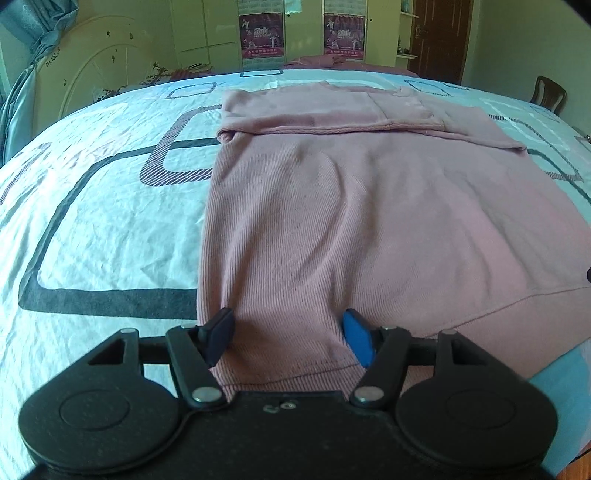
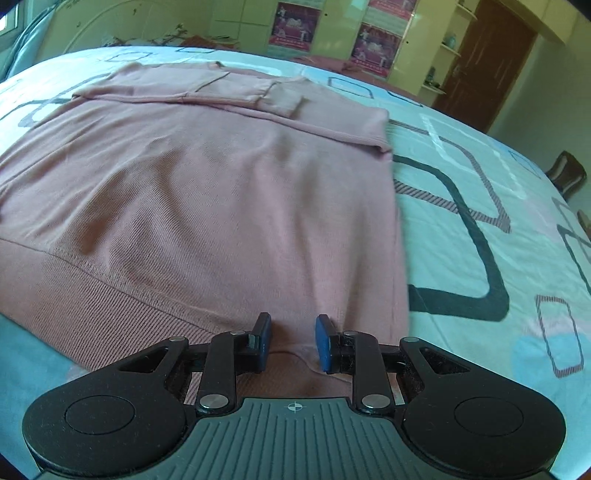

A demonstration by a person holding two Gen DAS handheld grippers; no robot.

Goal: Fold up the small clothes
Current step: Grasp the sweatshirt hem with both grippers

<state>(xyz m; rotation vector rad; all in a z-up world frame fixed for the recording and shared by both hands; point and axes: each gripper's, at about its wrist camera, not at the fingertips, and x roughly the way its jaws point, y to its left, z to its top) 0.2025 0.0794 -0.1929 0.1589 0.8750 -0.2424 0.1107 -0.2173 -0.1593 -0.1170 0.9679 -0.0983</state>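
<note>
A pink ribbed knit garment point(image 1: 369, 206) lies flat on the bed, its sleeves folded across the far end point(image 1: 332, 114). My left gripper point(image 1: 288, 332) is at the near hem by the garment's left edge. Its jaws stand wide, with a raised bunch of hem filling the gap, and creases run away from both pads. My right gripper point(image 2: 291, 341) is at the near hem of the same garment point(image 2: 221, 192) by its right edge. Its jaws are narrow, with a fold of hem pinched between the blue pads.
The bed sheet point(image 1: 103, 229) is pale blue with dark rounded-rectangle prints and stretches left and right of the garment. A white headboard point(image 1: 99, 74) and curtain stand at the far left. Wardrobes with posters point(image 1: 262, 35), a brown door point(image 2: 491, 62) and a chair point(image 2: 565, 173) are beyond.
</note>
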